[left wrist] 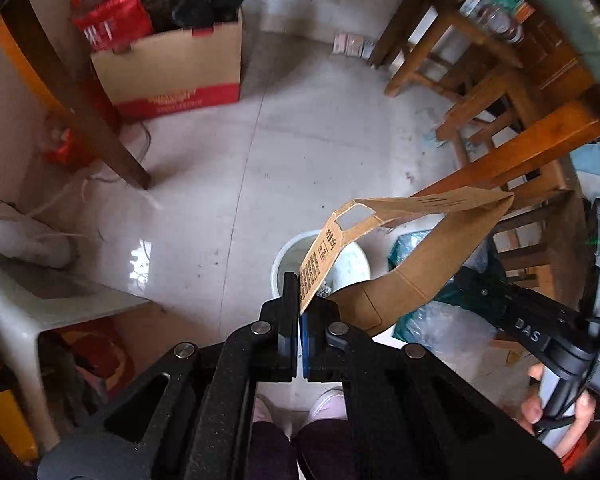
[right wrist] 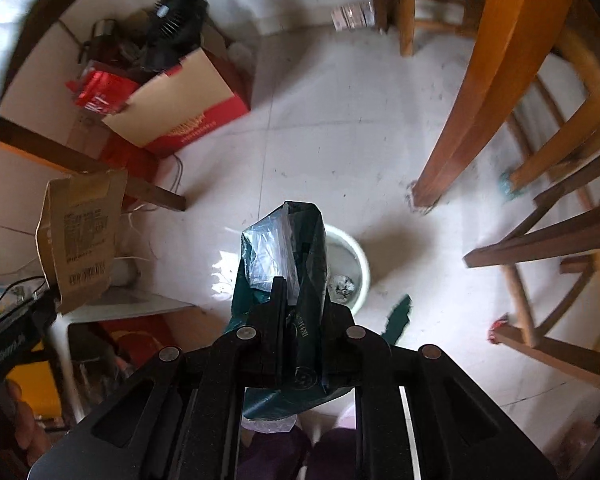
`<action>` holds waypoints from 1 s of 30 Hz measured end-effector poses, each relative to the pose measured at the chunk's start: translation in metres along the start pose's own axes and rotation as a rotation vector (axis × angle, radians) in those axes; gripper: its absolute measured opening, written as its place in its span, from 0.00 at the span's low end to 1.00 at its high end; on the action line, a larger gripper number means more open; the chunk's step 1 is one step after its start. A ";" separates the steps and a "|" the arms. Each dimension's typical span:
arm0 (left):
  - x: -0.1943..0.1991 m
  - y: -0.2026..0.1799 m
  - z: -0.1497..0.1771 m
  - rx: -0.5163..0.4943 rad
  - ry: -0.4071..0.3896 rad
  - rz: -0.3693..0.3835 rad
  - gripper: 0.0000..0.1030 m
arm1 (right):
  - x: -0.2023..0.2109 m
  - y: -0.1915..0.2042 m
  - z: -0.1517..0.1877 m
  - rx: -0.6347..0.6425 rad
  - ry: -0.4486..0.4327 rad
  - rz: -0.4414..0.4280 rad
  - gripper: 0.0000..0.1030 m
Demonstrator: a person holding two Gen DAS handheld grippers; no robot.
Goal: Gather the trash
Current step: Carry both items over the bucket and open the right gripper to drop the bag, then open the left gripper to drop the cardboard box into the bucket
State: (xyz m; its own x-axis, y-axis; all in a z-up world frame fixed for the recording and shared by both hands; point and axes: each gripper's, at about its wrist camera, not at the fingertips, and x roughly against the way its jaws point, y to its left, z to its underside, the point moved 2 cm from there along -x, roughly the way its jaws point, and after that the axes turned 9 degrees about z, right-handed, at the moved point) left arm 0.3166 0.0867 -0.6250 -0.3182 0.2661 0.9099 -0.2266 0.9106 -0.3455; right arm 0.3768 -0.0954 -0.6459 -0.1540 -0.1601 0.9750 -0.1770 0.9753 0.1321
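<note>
While left gripper [left wrist: 299,296] clamps cardboard strip [left wrist: 404,256] (arching up-right), right gripper [right wrist: 300,300] grips upright green bag [right wrist: 288,240].

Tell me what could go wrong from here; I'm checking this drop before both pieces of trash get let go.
1. The flattened cardboard box, pinched at one edge by the left gripper, spreads wider than the white bin below; released flat, it may catch on the rim or land on the tiles.
2. The dark green plastic bag in the right gripper is light and hangs beside the bin's centre, so it could drift onto the floor.
</note>
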 end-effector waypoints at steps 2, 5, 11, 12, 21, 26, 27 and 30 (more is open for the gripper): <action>-0.023 0.008 0.001 0.008 0.016 -0.005 0.00 | -0.025 0.001 -0.002 0.002 0.015 -0.014 0.20; -0.053 0.016 0.005 0.018 0.043 -0.021 0.00 | -0.051 0.003 -0.001 0.002 0.058 -0.040 0.42; -0.099 0.024 0.012 0.043 0.097 -0.042 0.00 | -0.070 -0.007 0.006 0.011 0.074 0.016 0.43; -0.107 0.023 0.013 0.049 0.111 -0.038 0.00 | -0.070 -0.010 0.007 0.005 0.076 0.019 0.43; -0.153 0.002 0.022 0.074 0.269 0.030 0.19 | -0.057 -0.035 0.009 -0.040 0.095 0.027 0.43; -0.137 -0.012 0.022 0.043 0.290 0.023 0.21 | -0.033 -0.037 0.005 -0.055 0.073 0.023 0.43; -0.130 -0.014 0.022 0.038 0.286 0.024 0.22 | -0.030 -0.036 0.004 -0.057 0.068 0.021 0.43; -0.104 -0.026 0.017 0.019 0.270 0.026 0.23 | -0.011 -0.030 -0.001 -0.057 0.052 0.013 0.43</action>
State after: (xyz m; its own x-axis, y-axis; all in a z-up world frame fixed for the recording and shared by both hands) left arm 0.3402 0.0299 -0.7147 -0.0675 0.3659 0.9282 -0.2400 0.8970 -0.3711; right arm 0.3847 -0.1233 -0.6603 -0.1051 -0.1406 0.9845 -0.1199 0.9845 0.1278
